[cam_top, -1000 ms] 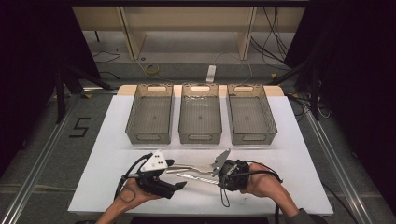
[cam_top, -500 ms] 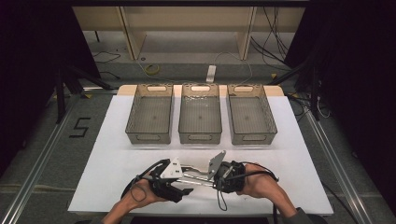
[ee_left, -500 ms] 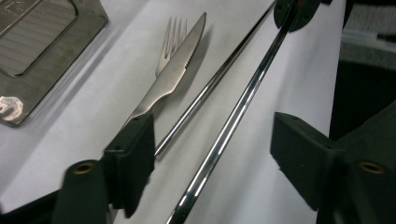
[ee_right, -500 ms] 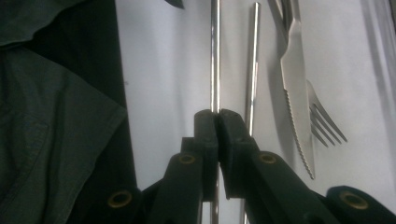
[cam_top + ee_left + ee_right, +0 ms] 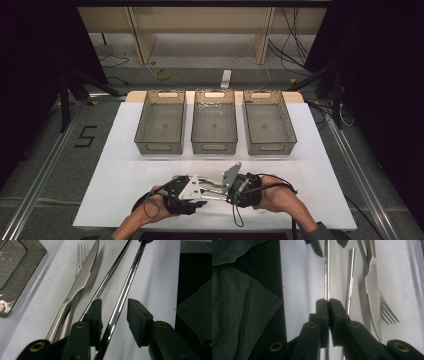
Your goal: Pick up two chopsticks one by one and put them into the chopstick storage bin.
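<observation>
On inspection, my left gripper (image 5: 112, 315) stood open astride the thin steel rod (image 5: 125, 295) lying on the white table (image 5: 115, 175), while my right gripper (image 5: 328, 312) was clamped shut on that rod's other end, so I judged the next move to be closing the left jaws.

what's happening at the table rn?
A person works two handheld grippers over cutlery at the near edge of the white table. The right gripper is shut on a thin metal rod. The left gripper is open, with the same rod running between its jaws. A second rod, a knife and a fork lie beside it. Three grey bins stand in a row farther back, apparently empty.
</observation>
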A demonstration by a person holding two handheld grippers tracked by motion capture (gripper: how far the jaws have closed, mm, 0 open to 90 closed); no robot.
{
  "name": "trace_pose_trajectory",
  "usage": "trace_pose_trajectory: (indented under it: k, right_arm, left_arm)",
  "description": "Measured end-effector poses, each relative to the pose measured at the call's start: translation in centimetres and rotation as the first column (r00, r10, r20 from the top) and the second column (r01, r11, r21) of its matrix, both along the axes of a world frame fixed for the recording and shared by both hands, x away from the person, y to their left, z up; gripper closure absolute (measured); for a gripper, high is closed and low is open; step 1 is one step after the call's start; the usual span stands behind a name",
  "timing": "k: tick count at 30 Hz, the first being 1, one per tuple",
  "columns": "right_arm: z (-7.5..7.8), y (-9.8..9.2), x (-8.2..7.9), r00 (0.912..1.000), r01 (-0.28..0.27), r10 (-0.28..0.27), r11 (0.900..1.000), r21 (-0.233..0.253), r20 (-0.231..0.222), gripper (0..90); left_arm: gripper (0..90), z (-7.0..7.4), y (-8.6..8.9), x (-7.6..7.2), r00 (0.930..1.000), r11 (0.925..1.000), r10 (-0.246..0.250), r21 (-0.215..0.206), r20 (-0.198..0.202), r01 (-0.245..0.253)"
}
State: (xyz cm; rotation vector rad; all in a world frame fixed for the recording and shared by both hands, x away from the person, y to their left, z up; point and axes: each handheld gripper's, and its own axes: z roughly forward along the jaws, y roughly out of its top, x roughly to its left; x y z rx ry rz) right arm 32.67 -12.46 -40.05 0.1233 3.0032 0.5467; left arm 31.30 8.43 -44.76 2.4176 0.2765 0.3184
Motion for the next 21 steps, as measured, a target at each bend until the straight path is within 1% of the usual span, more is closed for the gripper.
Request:
trace_pose_trajectory:
  k: [2, 4, 7, 8, 11, 12, 13, 14, 15, 16, 17, 18, 19, 20, 21]
  right_arm:
    - [0.0, 0.0, 0.0, 1.0, -0.005, 0.005, 1.0, 0.003, -0.006, 87.2]
    - [-0.1, 0.0, -0.1, 0.9999, 0.007, -0.007, 1.0, -0.004, -0.008, 87.1]
    - [-0.2, 0.1, -0.1, 0.9998, -0.019, 0.019, 1.0, -0.009, -0.008, 86.9]
    - [-0.2, 0.1, -0.1, 0.9998, -0.019, 0.019, 1.0, -0.009, -0.008, 86.9]
    - [-0.3, 0.0, -0.2, 0.9998, -0.02, 0.02, 1.0, -0.002, -0.009, 86.5]
    - [-0.2, -0.2, -0.1, 0.9998, -0.017, 0.017, 1.0, 0.008, -0.004, 85.3]
    - [-0.2, -0.2, -0.1, 0.9998, -0.017, 0.017, 1.0, 0.008, -0.004, 85.3]
    - [-0.1, -0.3, 0.0, 0.9999, -0.01, 0.01, 1.0, 0.017, 0.011, 84.0]
    - [0.0, -0.4, 0.0, 0.9998, 0.015, -0.015, 0.999, 0.028, 0.014, 82.6]
    - [0.1, -0.7, 0.3, 0.9987, 0.049, -0.05, 0.998, 0.05, 0.012, 77.6]
    - [0.1, -0.7, 0.3, 0.9987, 0.049, -0.05, 0.998, 0.05, 0.012, 77.6]
    - [0.3, -1.0, 0.5, 0.9962, 0.08, -0.082, 0.994, 0.08, 0.027, 64.6]
    - [0.5, -1.2, 0.6, 0.9943, 0.094, -0.099, 0.99, 0.106, 0.039, 59.7]
    - [0.8, -1.5, 0.6, 0.9911, 0.115, -0.124, 0.982, 0.149, 0.049, 55.5]
    - [1.2, -1.8, 0.7, 0.9884, 0.136, -0.147, 0.969, 0.204, 0.038, 52.5]
  left_arm:
    - [69.9, -0.1, 0.0, 0.0, 1.0, 1.0, -0.003, 0.007, 0.003, 0.003]
    - [72.2, 0.0, -0.1, 0.0, 0.9999, 0.9998, -0.014, 0.015, 0.004, 0.014]
    - [75.7, -0.2, -0.1, -0.2, 0.999, 0.9983, -0.045, 0.038, -0.003, 0.045]
    - [75.7, -0.2, -0.2, -0.2, 0.9987, 0.9979, -0.05, 0.04, -0.003, 0.051]
    - [77.8, -0.2, -0.1, -0.4, 0.9968, 0.9958, -0.079, 0.045, -0.004, 0.079]
    - [80.0, -0.2, -0.1, -0.5, 0.9959, 0.9946, -0.09, 0.051, 0.0, 0.09]
    - [80.0, -0.2, -0.1, -0.5, 0.9949, 0.9938, -0.101, 0.047, -0.002, 0.101]
    - [81.7, -0.2, -0.2, -0.7, 0.9933, 0.9922, -0.115, 0.047, -0.004, 0.115]
    - [83.1, -0.2, -0.3, -0.7, 0.994, 0.993, -0.11, 0.043, -0.004, 0.11]
    - [83.4, -0.1, -0.3, -0.7, 0.9949, 0.9943, -0.101, 0.035, -0.006, 0.101]
    - [83.4, -0.1, -0.2, -0.7, 0.9959, 0.9953, -0.09, 0.034, -0.004, 0.09]
    - [83.5, 0.0, -0.1, -0.6, 0.997, 0.9963, -0.078, 0.037, 0.006, 0.077]
    - [83.5, 0.1, 0.2, -0.4, 0.9977, 0.9971, -0.068, 0.035, 0.003, 0.068]
    - [83.5, 0.2, 0.4, -0.2, 0.9988, 0.9983, -0.049, 0.032, 0.006, 0.049]
    - [83.6, 0.4, 0.7, 0.0, 0.9995, 0.9992, -0.028, 0.027, 0.013, 0.028]
